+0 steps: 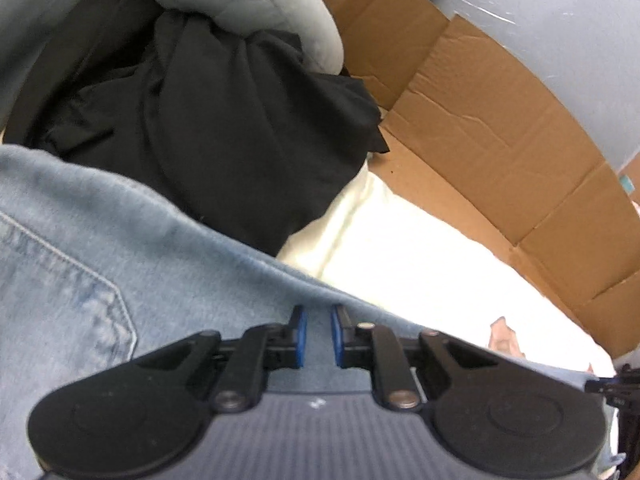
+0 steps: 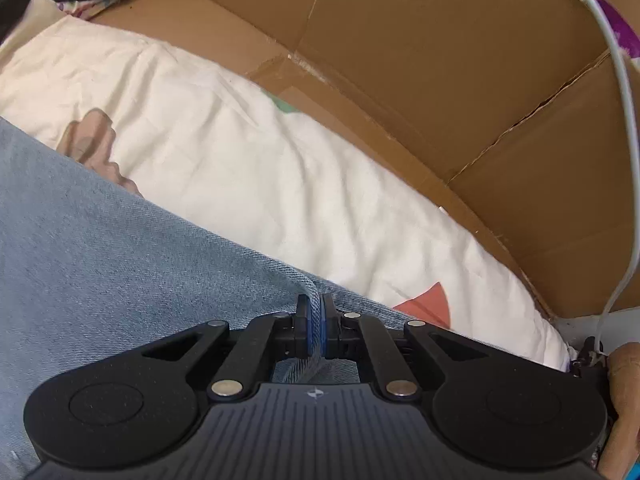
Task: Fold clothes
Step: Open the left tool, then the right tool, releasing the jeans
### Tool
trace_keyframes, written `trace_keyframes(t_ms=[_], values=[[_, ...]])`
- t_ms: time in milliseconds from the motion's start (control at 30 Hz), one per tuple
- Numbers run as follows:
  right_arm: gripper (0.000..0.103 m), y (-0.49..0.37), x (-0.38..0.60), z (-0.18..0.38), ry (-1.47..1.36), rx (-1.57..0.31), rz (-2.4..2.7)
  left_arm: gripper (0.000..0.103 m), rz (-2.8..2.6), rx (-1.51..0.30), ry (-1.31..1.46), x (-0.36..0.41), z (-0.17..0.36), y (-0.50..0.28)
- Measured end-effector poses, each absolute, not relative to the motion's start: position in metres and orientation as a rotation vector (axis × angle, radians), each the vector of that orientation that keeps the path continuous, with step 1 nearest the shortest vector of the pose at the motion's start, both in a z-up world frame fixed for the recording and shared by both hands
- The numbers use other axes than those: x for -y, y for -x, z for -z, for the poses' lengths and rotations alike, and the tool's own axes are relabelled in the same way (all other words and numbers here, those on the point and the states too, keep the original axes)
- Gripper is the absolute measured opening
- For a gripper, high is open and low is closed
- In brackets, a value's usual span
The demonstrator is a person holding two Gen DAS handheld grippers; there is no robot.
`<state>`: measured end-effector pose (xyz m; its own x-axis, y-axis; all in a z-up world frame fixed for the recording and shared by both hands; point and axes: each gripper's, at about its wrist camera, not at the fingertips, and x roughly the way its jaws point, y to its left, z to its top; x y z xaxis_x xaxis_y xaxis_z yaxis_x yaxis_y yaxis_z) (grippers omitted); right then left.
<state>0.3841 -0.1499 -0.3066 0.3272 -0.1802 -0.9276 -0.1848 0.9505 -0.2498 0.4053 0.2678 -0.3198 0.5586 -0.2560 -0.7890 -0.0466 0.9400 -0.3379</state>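
Your left gripper point(image 1: 318, 326) points down over the jeans point(image 1: 72, 280), near their far edge. Its jaws stand close together with a narrow gap, and denim shows in that gap. You cannot tell from this view whether the blue pads point(image 1: 301, 332) press on the cloth or only stand over it.

Your right gripper point(image 2: 316, 326) is closed on the jeans point(image 2: 120, 260). A fold of the denim edge rises between the pads point(image 2: 310, 330) and is pinched there; more of it shows under the jaws, close to the camera.

The jeans lie on a white sheet point(image 2: 240, 140) with coloured shapes printed on it. They cover the near and left part of both views. In the left view you see a back pocket point(image 1: 60, 300) with its stitching at the left side.

Behind the jeans, in the left view, a black garment point(image 1: 224, 120) lies in a heap, touching the jeans' edge. A grey garment point(image 1: 248, 4) rests on top of the black one.

Flattened cardboard point(image 2: 440, 60) lies beyond the sheet, along its far side, in both views. A white cable point(image 2: 624, 120) hangs at the right edge of the right view. A part of your hand point(image 2: 624, 400) shows at the lower right corner, beside the gripper body.
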Motion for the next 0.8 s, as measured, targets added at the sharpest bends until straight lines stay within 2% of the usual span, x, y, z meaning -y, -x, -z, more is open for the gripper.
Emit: trace_keyframes(t_ms=[67, 133, 233, 300, 333, 533, 800], values=[[0.002, -0.387, 0.151, 0.314, 0.326, -1.248, -0.002, 0.014, 0.115, -0.976, 0.317, -0.264, 0.325, -0.408], [0.007, -0.387, 0.151, 0.318, 0.329, -1.253, -0.009, 0.012, 0.096, -0.985, 0.304, -0.261, 0.331, -0.410], [0.020, -0.382, 0.160, 0.304, 0.279, -1.225, -0.025, 0.005, 0.067, -0.986, 0.313, -0.262, 0.338, -0.411], [0.041, -0.375, 0.167, 0.283, 0.238, -1.183, -0.049, 0.003, 0.055, -0.984, 0.319, -0.264, 0.341, -0.411], [0.044, -0.370, 0.171, 0.269, 0.210, -1.154, -0.061, 0.003, 0.056, -0.983, 0.328, -0.265, 0.342, -0.409], [0.047, -0.323, 0.194, 0.193, 0.145, -1.048, -0.130, 0.003, 0.000, -0.983, 0.292, -0.258, 0.333, -0.394], [0.047, -0.258, 0.243, 0.155, 0.160, -1.027, -0.124, 0.007, 0.005, -0.986, 0.264, -0.244, 0.290, -0.348]])
